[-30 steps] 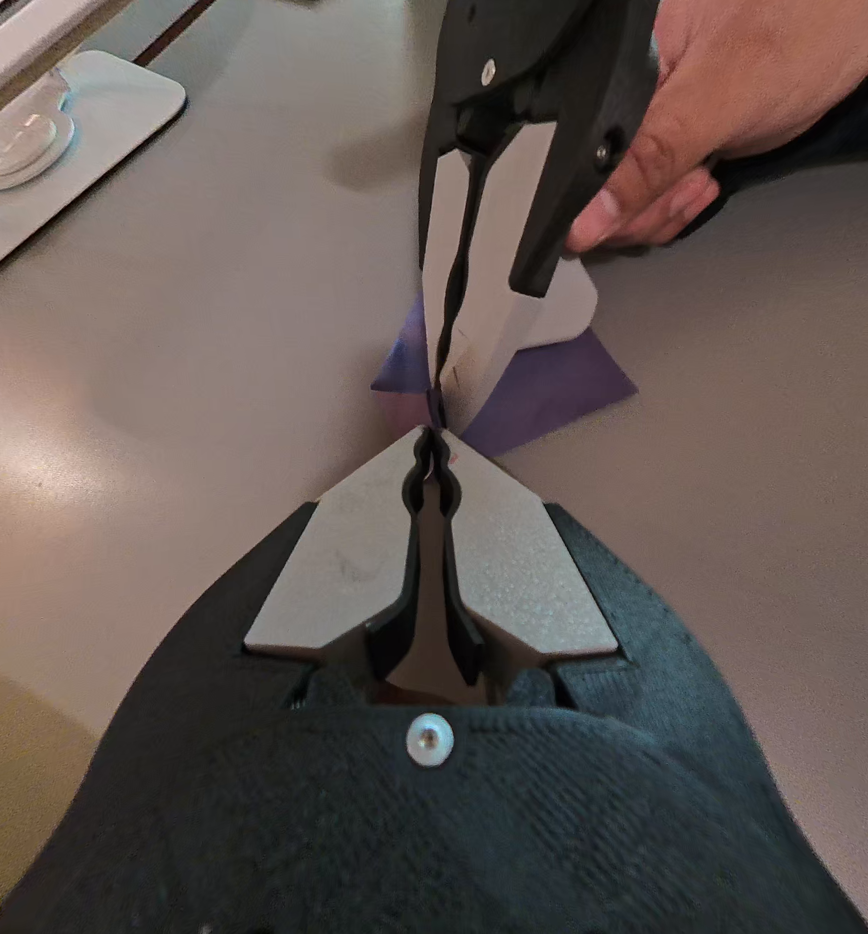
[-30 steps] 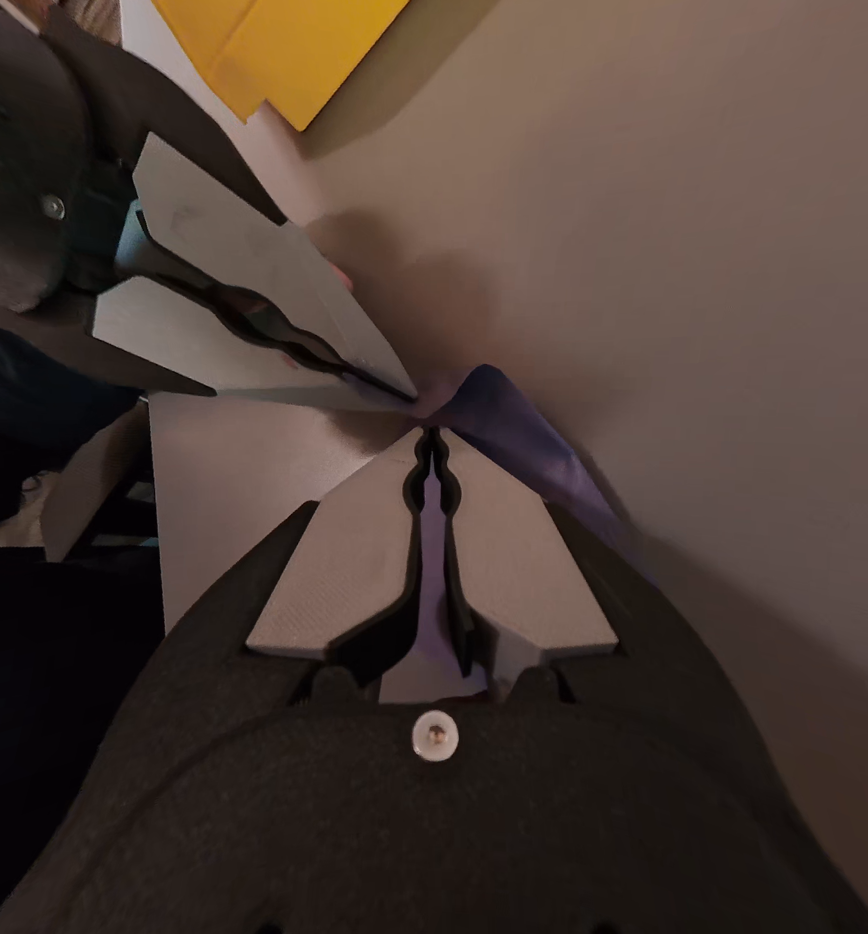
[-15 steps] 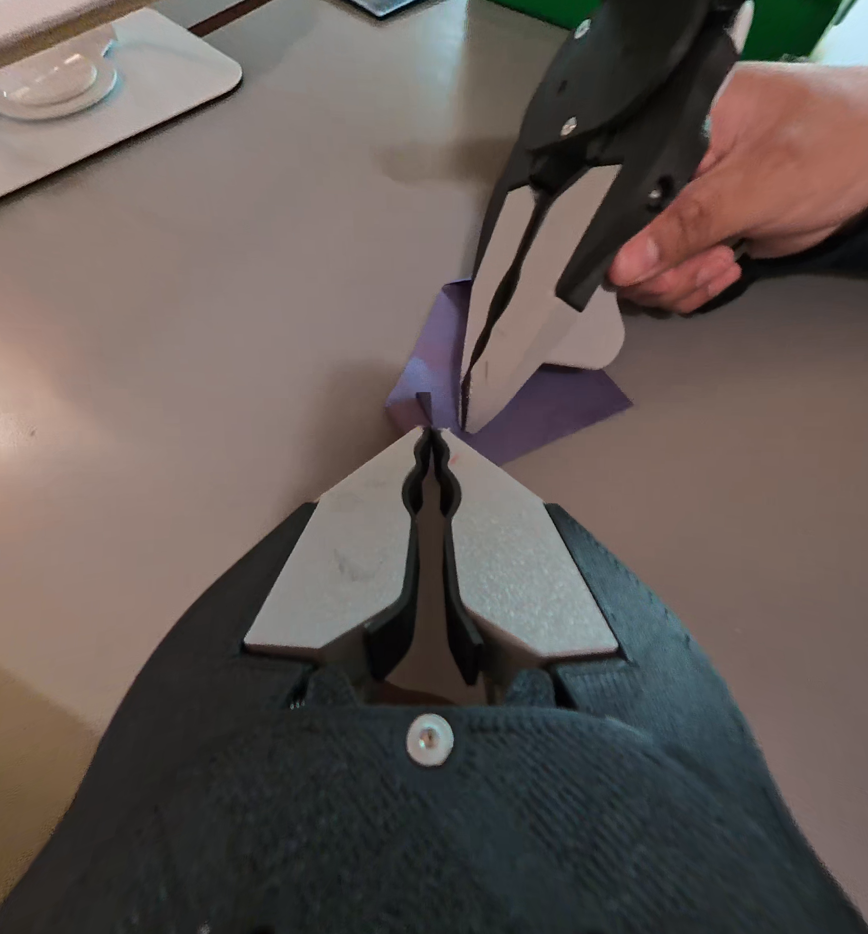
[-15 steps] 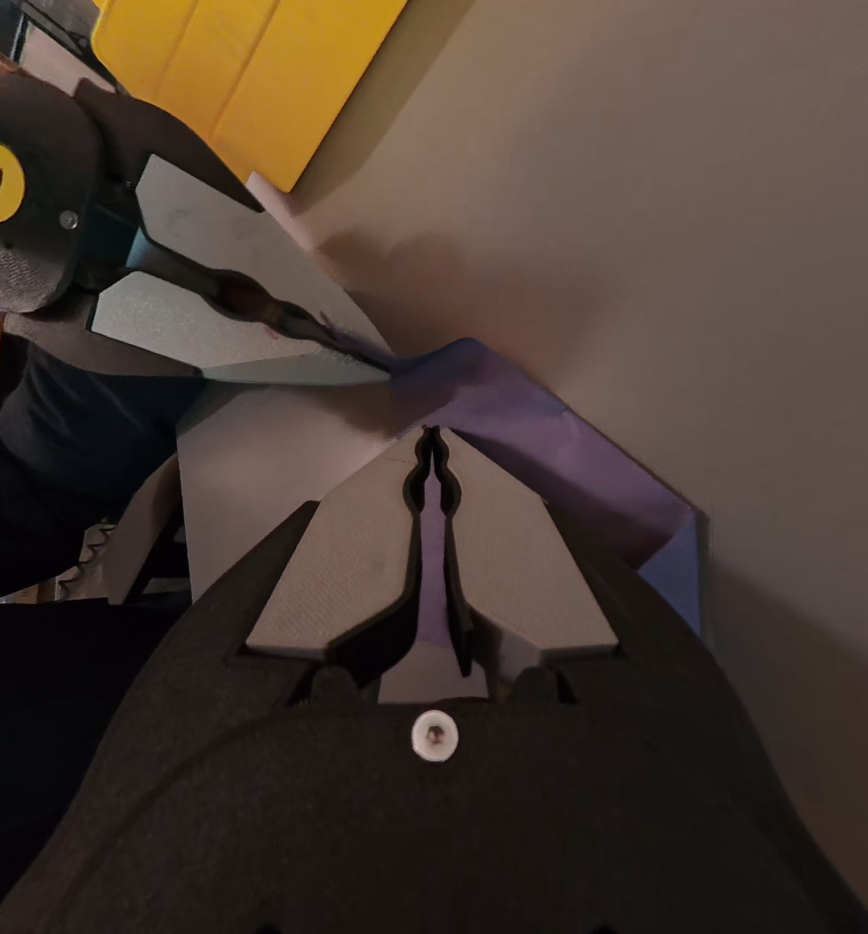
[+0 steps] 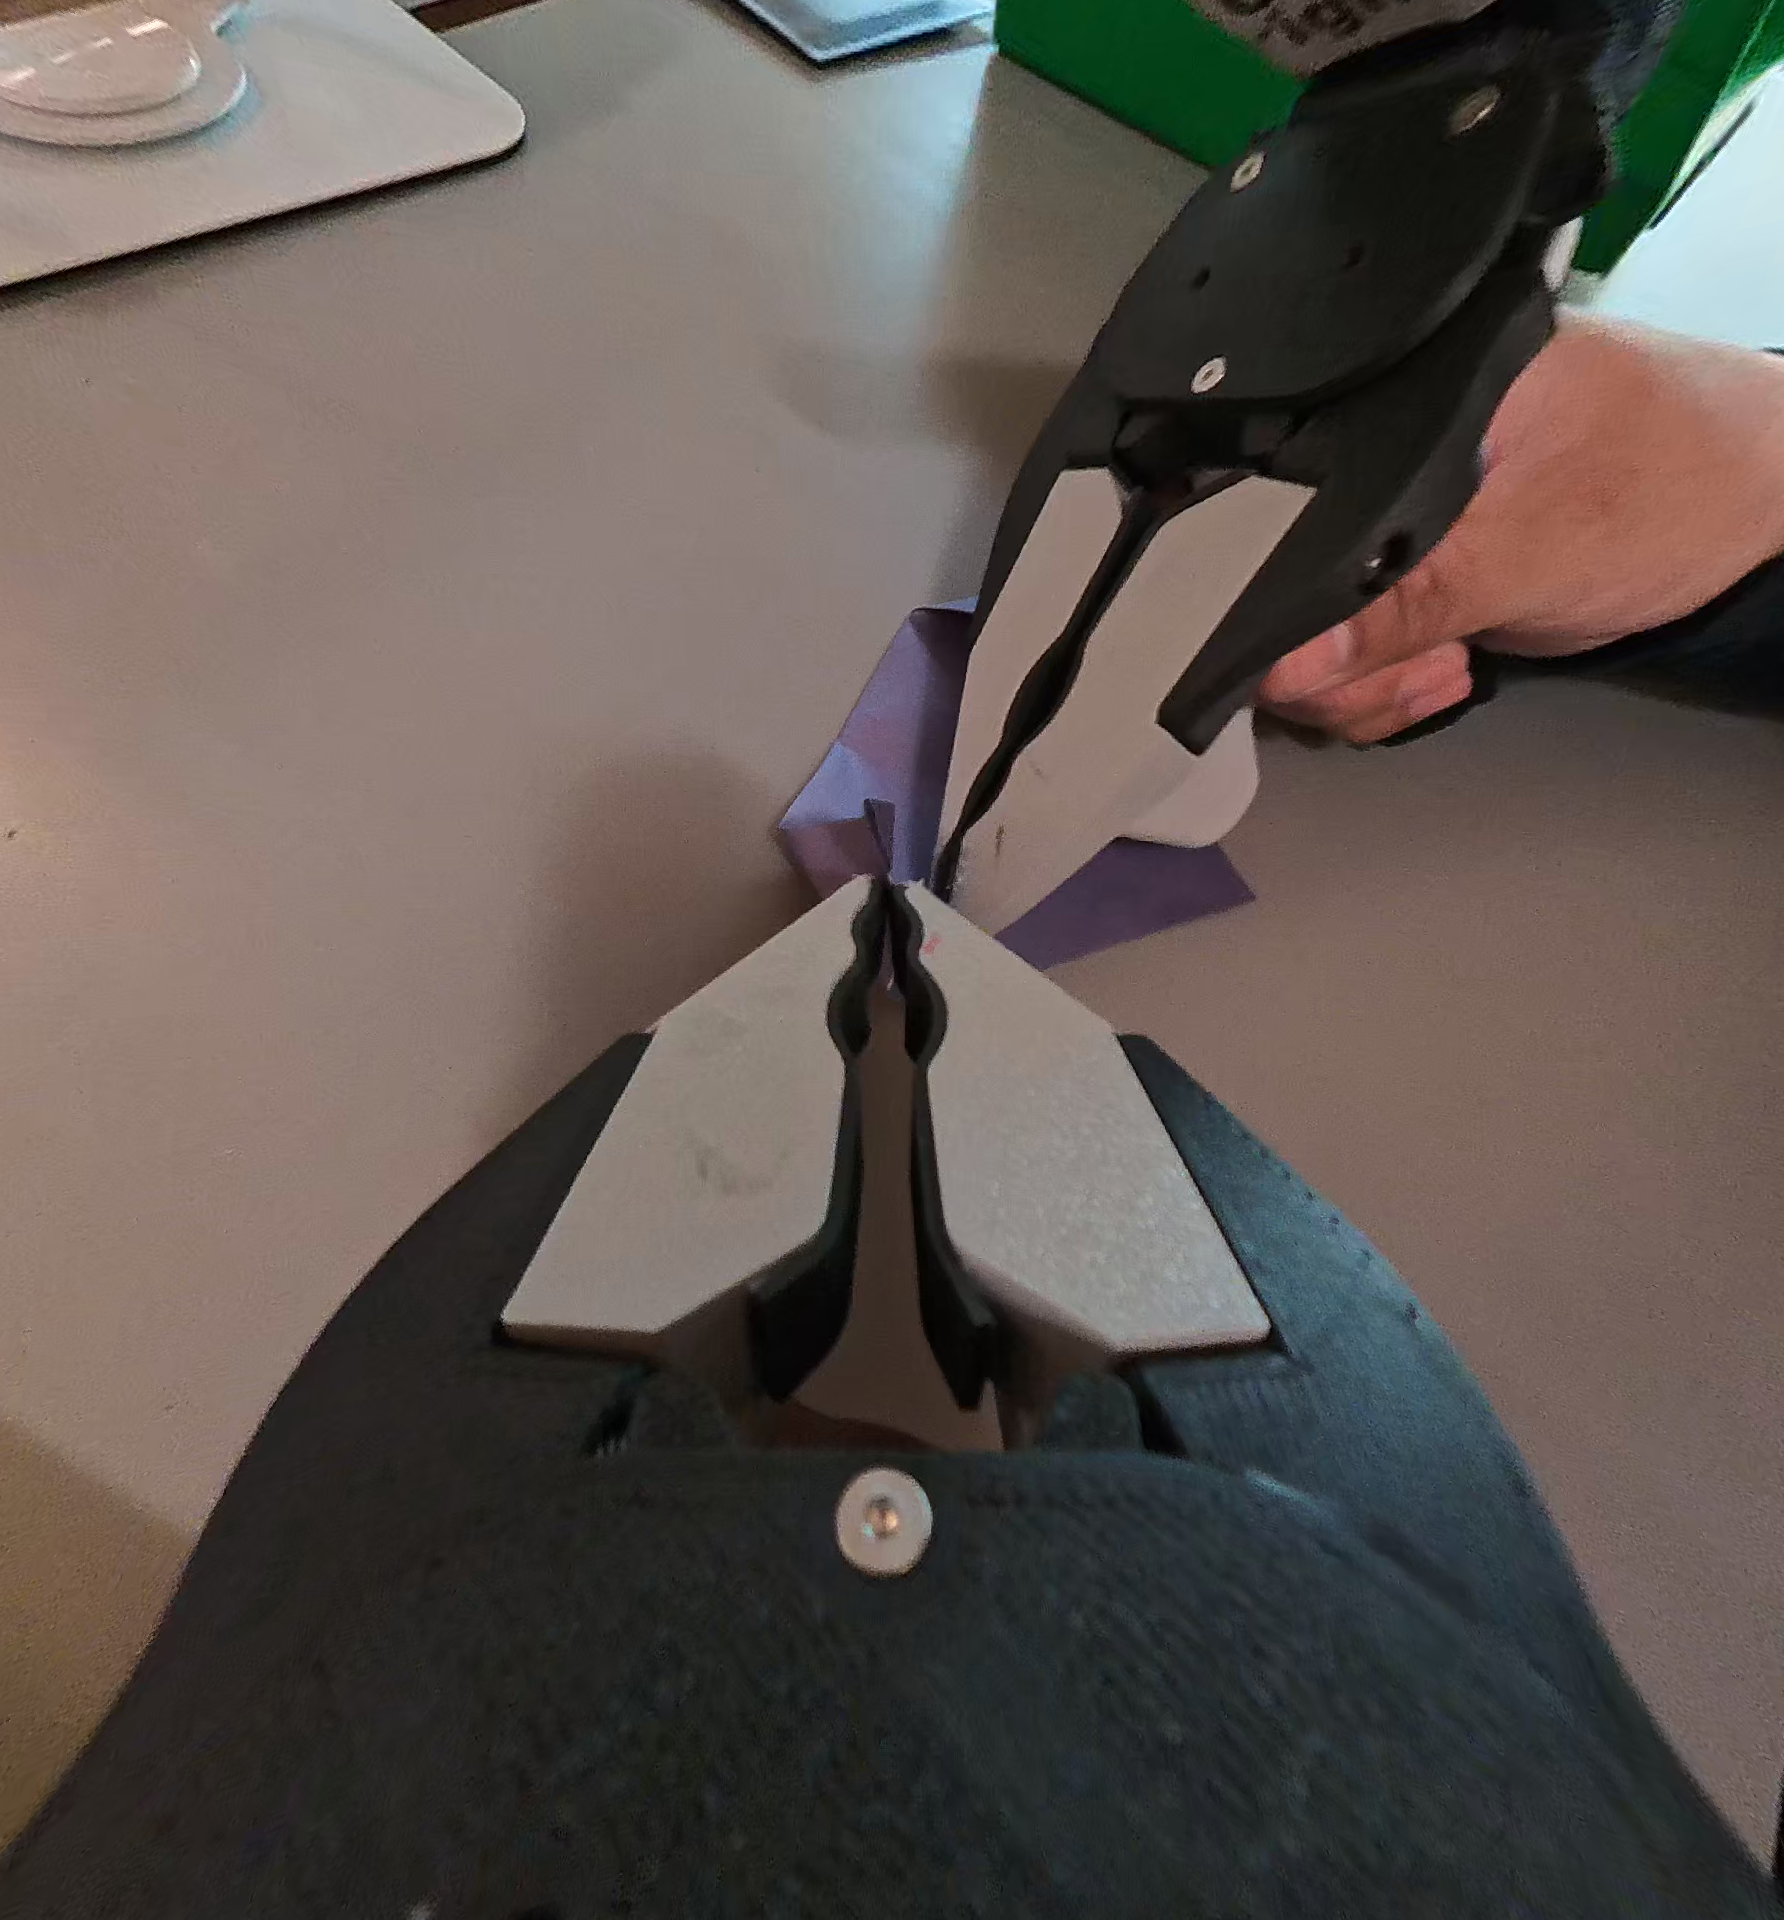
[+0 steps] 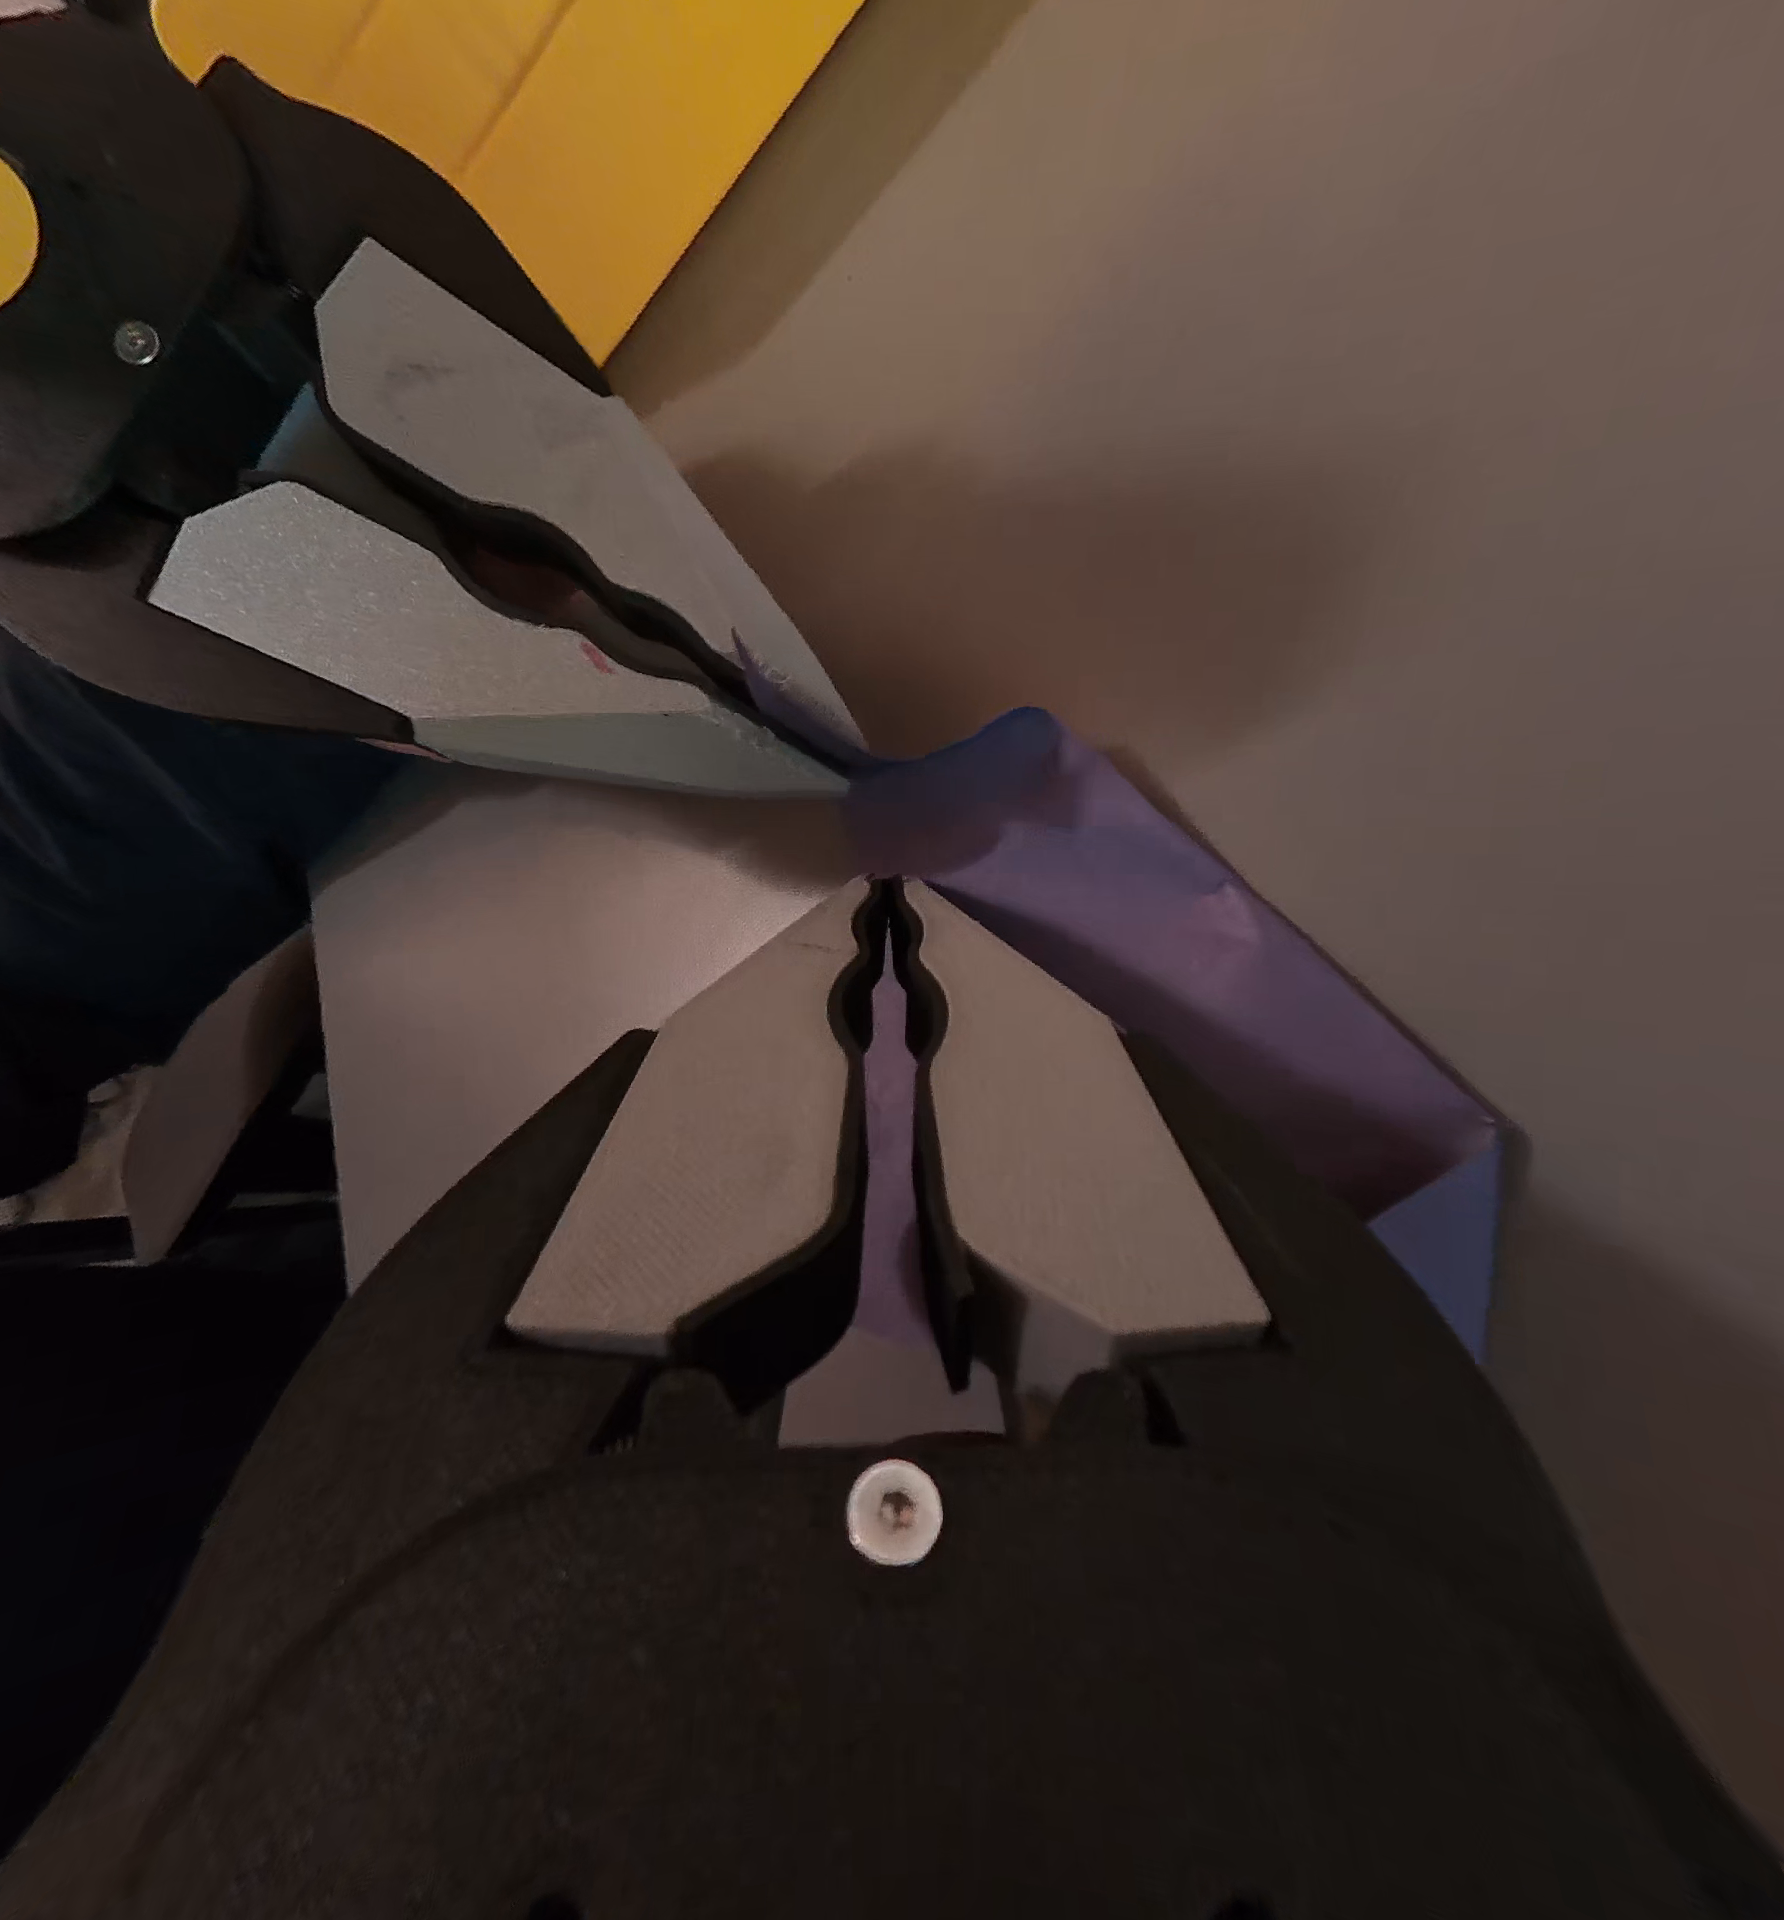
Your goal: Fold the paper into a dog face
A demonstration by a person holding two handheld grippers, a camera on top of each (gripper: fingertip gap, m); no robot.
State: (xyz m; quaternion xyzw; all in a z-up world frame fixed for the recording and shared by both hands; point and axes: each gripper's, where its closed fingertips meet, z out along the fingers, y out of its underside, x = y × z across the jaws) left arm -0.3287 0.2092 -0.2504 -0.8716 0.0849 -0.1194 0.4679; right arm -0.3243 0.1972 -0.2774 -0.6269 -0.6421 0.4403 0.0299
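Left claw point(image 5: 886, 902) clenched on corner of purple paper point(image 5: 888, 748); right claw point(image 5: 945, 873) just beside, tips pinched on same paper, held by hand point(image 5: 1553, 561). Paper partly folded, lifted at pinch, rest lying on grey-beige tabletop point(image 5: 368, 582). Beyond: white mat point(image 5: 275, 135) far left, green box point(image 5: 1127, 73), yellow sheet point(image 6: 545, 114) at tabletop edge

We read this as an office or lab desk. Plain grey worktop point(image 5: 452, 540), smooth and bare. White flat stand base point(image 5: 244, 145) at its far corner, a green box point(image 5: 1127, 73) behind. Yellow folder-like sheet point(image 6: 514, 114) lies at one edge.
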